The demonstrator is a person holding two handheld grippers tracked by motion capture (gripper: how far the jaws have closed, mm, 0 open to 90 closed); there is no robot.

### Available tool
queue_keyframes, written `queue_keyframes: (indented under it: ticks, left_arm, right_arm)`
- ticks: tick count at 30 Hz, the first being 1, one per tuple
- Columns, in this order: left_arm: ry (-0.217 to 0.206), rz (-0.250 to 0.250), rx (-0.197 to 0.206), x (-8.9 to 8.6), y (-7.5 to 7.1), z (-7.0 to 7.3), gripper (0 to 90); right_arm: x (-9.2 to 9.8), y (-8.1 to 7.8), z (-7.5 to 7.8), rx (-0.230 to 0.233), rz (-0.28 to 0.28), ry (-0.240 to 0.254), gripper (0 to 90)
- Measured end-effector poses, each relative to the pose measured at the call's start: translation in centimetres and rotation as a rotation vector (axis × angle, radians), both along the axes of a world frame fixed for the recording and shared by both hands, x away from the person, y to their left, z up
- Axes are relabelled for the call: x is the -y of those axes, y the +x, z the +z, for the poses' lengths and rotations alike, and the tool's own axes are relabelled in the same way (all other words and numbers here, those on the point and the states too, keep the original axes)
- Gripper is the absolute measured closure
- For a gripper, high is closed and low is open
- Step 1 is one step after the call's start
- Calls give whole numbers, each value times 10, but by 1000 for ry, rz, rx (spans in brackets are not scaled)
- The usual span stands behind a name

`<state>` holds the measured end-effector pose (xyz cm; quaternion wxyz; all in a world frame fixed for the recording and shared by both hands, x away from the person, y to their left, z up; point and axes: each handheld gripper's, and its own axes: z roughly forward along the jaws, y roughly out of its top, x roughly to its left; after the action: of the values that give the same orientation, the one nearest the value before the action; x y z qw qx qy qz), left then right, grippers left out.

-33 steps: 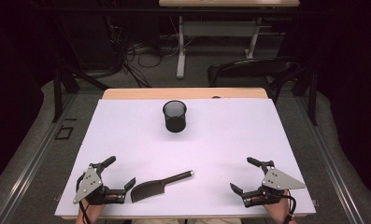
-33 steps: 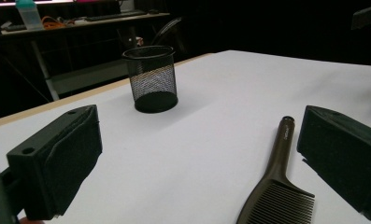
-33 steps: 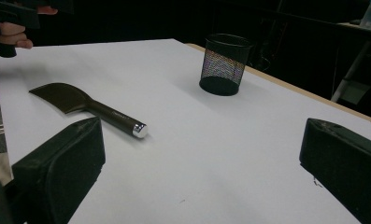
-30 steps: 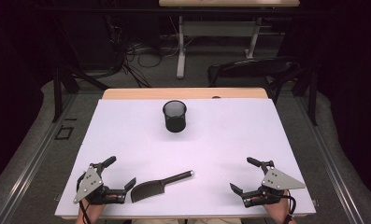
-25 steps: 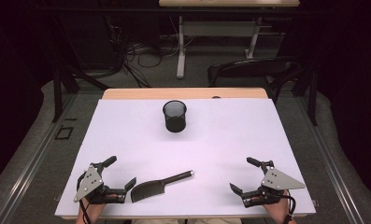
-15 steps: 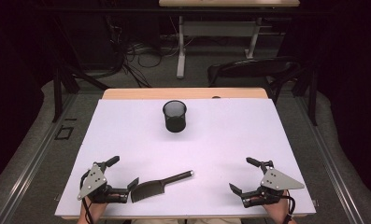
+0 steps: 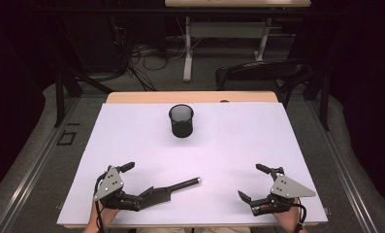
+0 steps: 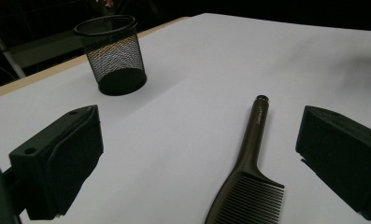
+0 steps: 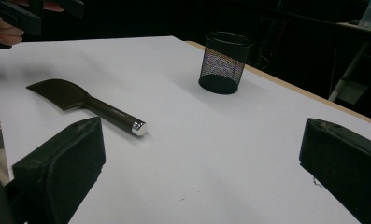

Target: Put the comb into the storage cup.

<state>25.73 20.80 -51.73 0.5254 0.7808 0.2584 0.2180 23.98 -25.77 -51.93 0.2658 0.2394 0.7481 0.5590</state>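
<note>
Both tongs gape wide, left tongs [image 7: 132,187] straddling the comb [image 7: 173,190].

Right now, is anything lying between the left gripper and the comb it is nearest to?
Nothing visible. The left gripper stands open right at the comb, whose toothed end lies between its jaws in the left gripper view.

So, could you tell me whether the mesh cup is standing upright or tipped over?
Upright. The mesh cup stands on its round base with its open rim facing up, apart from the comb.
</note>
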Motion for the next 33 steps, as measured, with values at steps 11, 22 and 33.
queue_keyframes:
  ticks: [11, 22, 33]
  left_arm:
    - [46, -51, 3, 20, 8, 5, 0]
    - [93, -98, -2, 42, 13, 9, 1]
    - [136, -145, -10, 62, 18, 9, 124]
  right_arm:
    - [0, 0, 0, -2, -2, -2, 1]
    - [0, 0, 0, -2, -1, -7, 2]
    - [0, 1, 0, -6, 0, -10, 4]
